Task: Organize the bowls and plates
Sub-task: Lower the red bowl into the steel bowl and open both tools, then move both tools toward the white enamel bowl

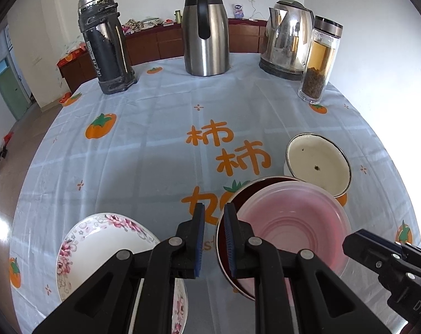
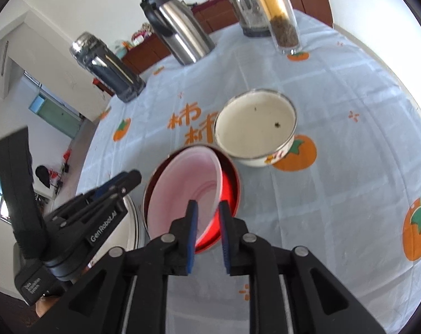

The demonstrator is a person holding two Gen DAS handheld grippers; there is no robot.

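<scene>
**Right wrist view: pink plate sits in the red bowl, tongs just off it**

Right wrist view shows the right tongs (image 2: pixel 207 233) hovering low over the near rim of the red bowl (image 2: pixel 230 183), their blue pads parted a little with nothing pinched between them. A pale pink plate (image 2: pixel 185 183) lies tilted inside that bowl, leaning towards its left side. Just behind it stands the cream enamel bowl (image 2: pixel 255 128), close to the red one and possibly touching (I cannot tell). From the left wrist, the left tongs (image 1: pixel 214 239) hang between the flowered plate (image 1: pixel 99 239) and the red bowl's rim, pads nearly together and gripping nothing.

My worry is the pink plate: it sits crooked, so a nudge from either tongs could make it slide or rock out of the bowl. The two tongs are also near each other over the same stack and could knock together. Any sideways push on the red bowl might shove the cream bowl along the slippery cloth on the tabletop (image 2: pixel 335 167). The flasks and kettle at the far edge are well apart and look safe.
</scene>
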